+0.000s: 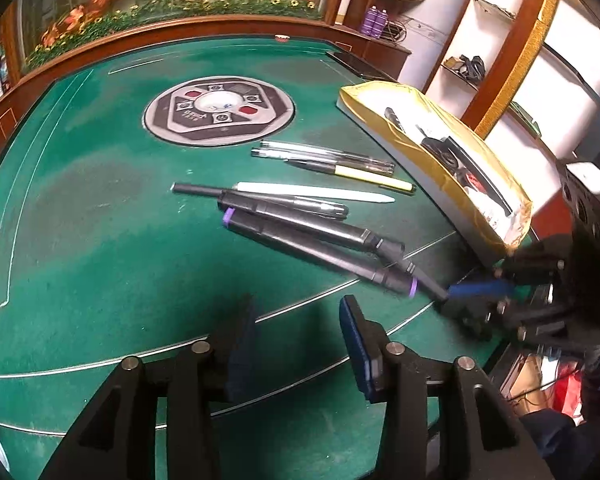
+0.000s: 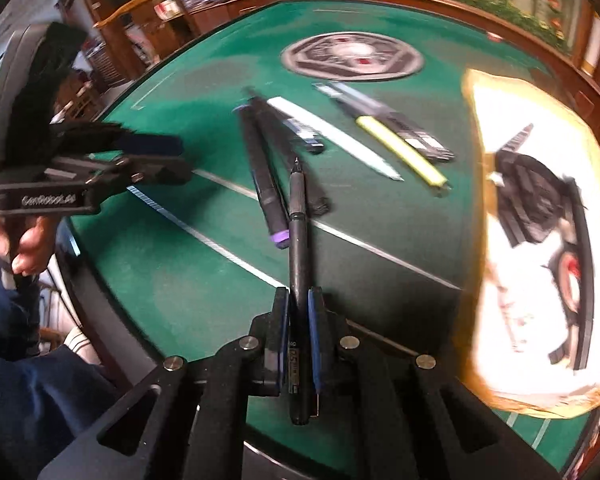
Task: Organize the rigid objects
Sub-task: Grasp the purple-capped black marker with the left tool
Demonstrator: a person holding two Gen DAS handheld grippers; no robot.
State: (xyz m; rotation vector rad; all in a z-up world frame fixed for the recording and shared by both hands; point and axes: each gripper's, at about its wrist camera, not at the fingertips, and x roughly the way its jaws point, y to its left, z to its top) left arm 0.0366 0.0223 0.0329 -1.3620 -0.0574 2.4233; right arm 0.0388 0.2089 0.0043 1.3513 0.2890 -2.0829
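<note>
Right gripper (image 2: 298, 336): jaws clamped on black pen (image 2: 298, 240), long axis pointing far, toward pen cluster (image 1: 300, 200) on counter (image 1: 100, 220). Left gripper (image 1: 300, 344): jaws apart, empty, near side.

Motion-blurred in the right wrist view: box (image 2: 540, 240), its print unreadable, and clear pens (image 2: 384, 120). Cut off by the right gripper (image 2: 298, 320): rear of the black pen (image 2: 298, 240). Hidden under that pen: part of the markers (image 2: 266, 176).
</note>
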